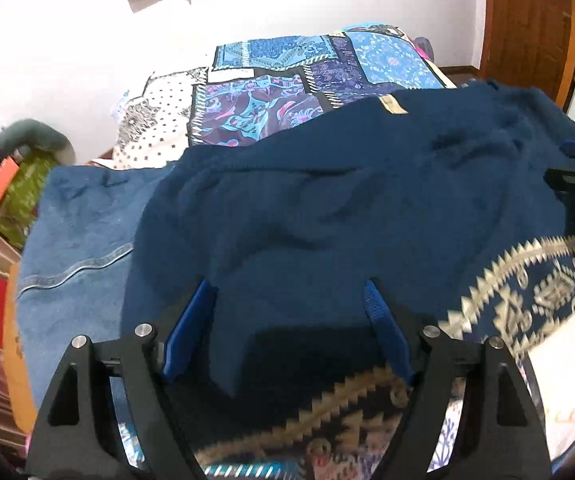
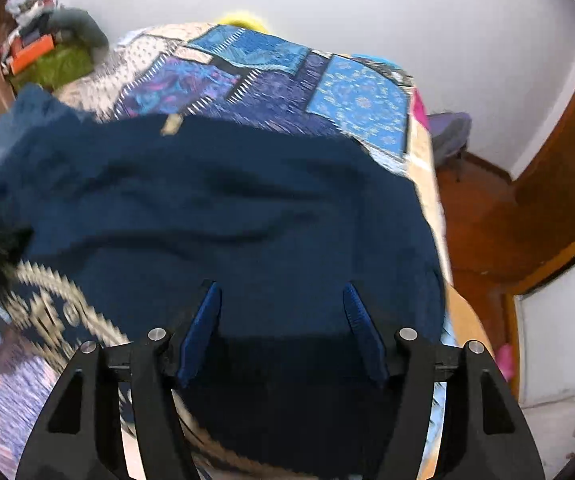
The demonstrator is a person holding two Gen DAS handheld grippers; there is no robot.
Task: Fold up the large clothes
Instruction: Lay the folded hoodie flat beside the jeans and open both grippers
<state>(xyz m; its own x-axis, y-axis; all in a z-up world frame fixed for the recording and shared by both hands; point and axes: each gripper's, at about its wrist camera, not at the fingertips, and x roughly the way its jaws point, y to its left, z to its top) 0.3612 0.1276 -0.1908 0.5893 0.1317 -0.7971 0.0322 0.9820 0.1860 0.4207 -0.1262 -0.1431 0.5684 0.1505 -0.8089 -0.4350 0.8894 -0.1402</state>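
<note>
- The navy garment (image 1: 327, 208) lies spread on the bed (image 1: 287, 80), over the patchwork cover, with a tan label (image 1: 393, 105) at its 12 o'clock edge.
- A patterned gold border (image 1: 527, 300) runs at 4 o'clock in the left view.
- Left claw (image 1: 289, 300) is open above the cloth, nothing held.
- Right claw (image 2: 283, 300) is open too, over the same garment.
- A lighter blue cloth (image 1: 79, 240) lies at 9 o'clock.

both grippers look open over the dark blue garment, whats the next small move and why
Probably lift both clear and regrip the near hem. The left hand-held gripper and right hand-held gripper stand open with nothing pinched, and the dark blue garment lies folded but rumpled on the patchwork bedspread, its patterned border bunched.
</note>
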